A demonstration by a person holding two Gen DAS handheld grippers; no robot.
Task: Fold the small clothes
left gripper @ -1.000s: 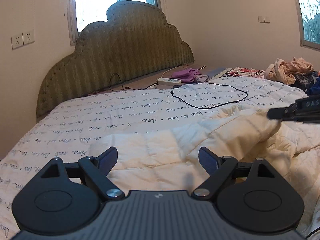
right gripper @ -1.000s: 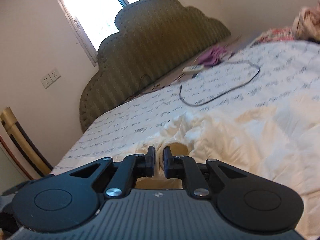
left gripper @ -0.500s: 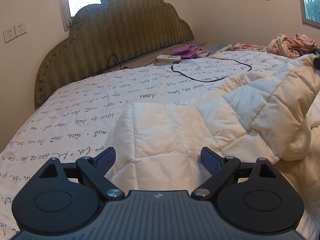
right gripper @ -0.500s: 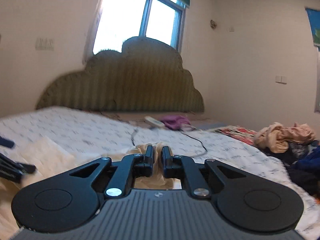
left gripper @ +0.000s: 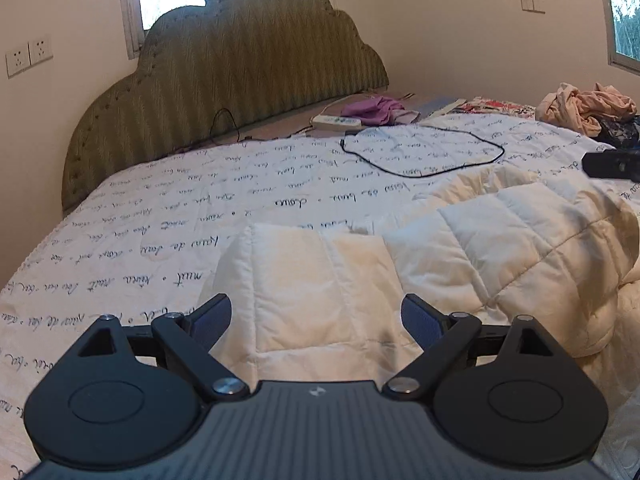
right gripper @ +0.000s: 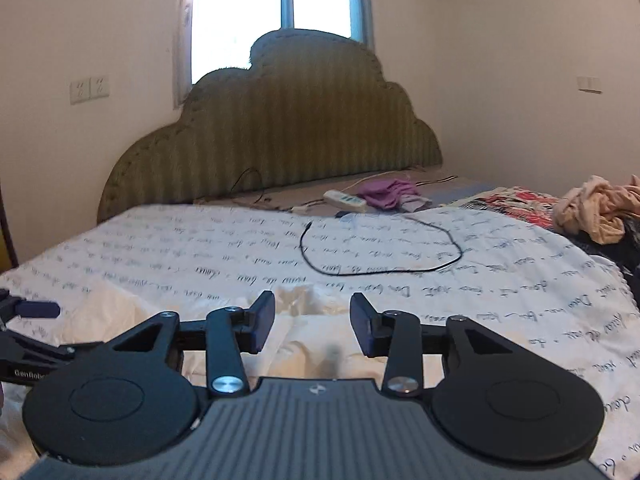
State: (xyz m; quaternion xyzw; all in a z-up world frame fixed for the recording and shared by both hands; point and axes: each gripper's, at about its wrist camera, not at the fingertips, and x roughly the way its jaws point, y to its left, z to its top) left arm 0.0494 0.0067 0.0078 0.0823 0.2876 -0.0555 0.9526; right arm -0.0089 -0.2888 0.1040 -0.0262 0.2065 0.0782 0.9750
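Note:
A cream quilted garment [left gripper: 460,256] lies on the bed, with one part folded over itself on the right side. My left gripper [left gripper: 316,316] is open and empty just above its near flat part. My right gripper [right gripper: 312,320] is open and empty over the garment's far edge [right gripper: 296,300]. The right gripper's tip shows at the right edge of the left wrist view [left gripper: 612,164]. The left gripper shows at the left edge of the right wrist view [right gripper: 28,312].
The bed has a white script-print sheet [left gripper: 200,216] and a green padded headboard [left gripper: 240,60]. A black cable loop [left gripper: 424,152], a white power strip [left gripper: 336,122] and purple cloth [left gripper: 376,110] lie near the headboard. A clothes pile [left gripper: 584,106] sits far right.
My right gripper let go of the garment and opened, after carrying a fold across to the right. The folded part now lies lower on the bed. My left gripper stayed open.

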